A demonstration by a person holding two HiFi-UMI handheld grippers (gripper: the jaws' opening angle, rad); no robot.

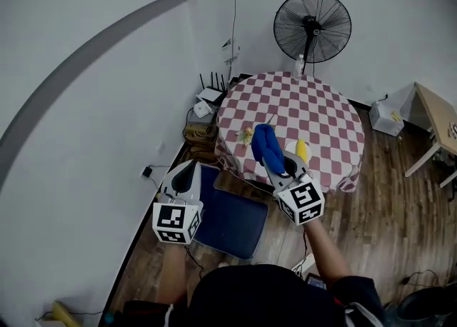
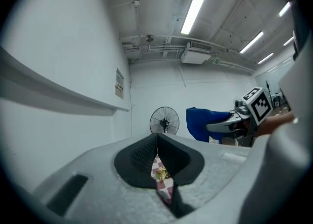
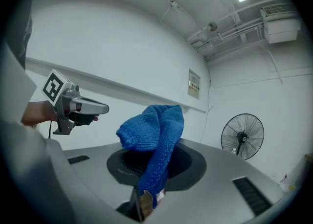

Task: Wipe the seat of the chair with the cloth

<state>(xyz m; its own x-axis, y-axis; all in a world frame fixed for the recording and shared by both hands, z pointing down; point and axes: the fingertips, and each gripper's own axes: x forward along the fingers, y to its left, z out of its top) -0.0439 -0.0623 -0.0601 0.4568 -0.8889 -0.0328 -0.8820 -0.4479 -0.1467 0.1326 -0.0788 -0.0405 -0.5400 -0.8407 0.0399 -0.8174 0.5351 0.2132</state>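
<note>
Up in the air over the table edge, that's where the blue cloth [image 1: 267, 147] is right now, well above the chair seat [image 1: 232, 222] it's meant to wipe. The dark blue seat sits low, near the wall, its far edge tucked toward the checked table [image 1: 323, 108].

What could go wrong? The cloth is bunched into a thick wad and flops over the jaws, so only a fold of it looks pinched (how deep the bite goes, I can't tell). Dragged across the seat, a shallow bite could let it pull free. A wad like that would also touch only a narrow strip per pass. And on the way down, the hanging end could snag the table's edge.

The right gripper [image 1: 280, 163] is clamped on that cloth, which spills above and below its jaws in its own view. The left gripper [image 1: 187, 168] is closed tight on nothing, held level just beside its partner, clear of the chair. A fan [image 1: 312, 27] stands behind the table.
</note>
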